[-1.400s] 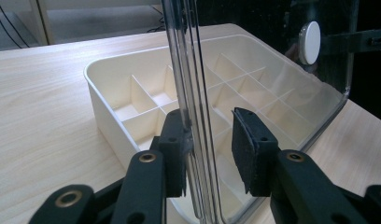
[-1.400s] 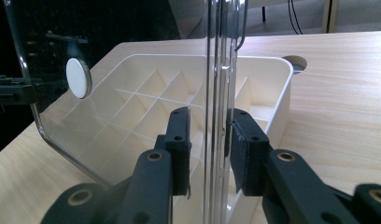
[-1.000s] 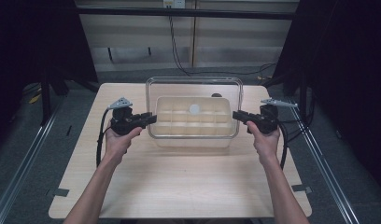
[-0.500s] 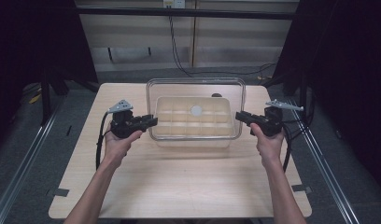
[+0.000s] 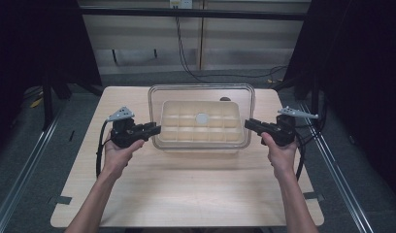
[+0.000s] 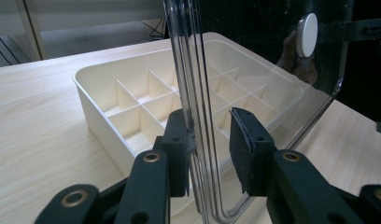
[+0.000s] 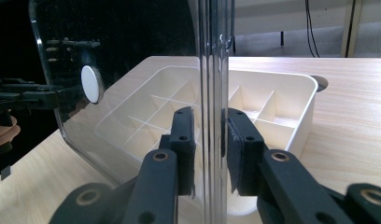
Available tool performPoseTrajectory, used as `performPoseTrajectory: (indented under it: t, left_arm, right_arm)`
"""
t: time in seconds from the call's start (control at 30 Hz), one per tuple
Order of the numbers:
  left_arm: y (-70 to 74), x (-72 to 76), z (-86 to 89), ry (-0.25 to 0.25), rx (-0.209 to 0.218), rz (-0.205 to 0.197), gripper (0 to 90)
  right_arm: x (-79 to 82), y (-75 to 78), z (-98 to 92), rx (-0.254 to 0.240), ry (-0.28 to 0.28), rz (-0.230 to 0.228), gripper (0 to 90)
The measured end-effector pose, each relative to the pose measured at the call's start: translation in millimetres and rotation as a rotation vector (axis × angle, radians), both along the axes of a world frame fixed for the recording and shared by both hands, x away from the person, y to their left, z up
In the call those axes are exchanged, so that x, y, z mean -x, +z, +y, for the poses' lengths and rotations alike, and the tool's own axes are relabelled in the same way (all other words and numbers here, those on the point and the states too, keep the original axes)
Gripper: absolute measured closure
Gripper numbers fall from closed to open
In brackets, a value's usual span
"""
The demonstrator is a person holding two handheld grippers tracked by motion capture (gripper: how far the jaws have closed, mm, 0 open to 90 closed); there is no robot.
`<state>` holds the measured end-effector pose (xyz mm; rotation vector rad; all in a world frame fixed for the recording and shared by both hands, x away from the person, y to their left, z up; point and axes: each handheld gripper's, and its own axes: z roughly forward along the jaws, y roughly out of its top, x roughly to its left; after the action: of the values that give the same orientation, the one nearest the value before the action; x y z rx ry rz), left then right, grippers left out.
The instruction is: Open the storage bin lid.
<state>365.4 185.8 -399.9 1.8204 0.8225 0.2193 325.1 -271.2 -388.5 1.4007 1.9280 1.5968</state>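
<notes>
Table [image 5: 186,184]: wooden, bears a white divided tray [image 5: 202,127].
Lid [image 5: 201,90]: clear, hovers level above tray.
Left gripper [image 5: 152,129]: jaws bracket the rim, seemingly part-open.
Right gripper [image 5: 250,124]: jaws nearly closed on opposite rim.

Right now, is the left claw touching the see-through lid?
Touching, one-sided. In the left gripper view, the clear lid edge runs through the left claw: one pad presses the rim, while a gap shows before the other pad.
</notes>
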Motion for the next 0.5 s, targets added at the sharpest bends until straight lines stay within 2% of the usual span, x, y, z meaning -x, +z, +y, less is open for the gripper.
performPoseTrajectory:
  t: [0.23, 0.5]
  left_arm:
    - [-2.4, 4.7, 4.2, 0.008, 0.01, 0.016, 68.8]
    - [0.2, 13.9, 7.7, 0.005, 0.001, 0.009, 68.9]
  right_arm:
    - [2.4, -5.1, 3.4, 0.004, 0.01, 0.018, 74.3]
    - [9.8, -5.6, 6.1, 0.001, 0.023, 0.024, 74.1]
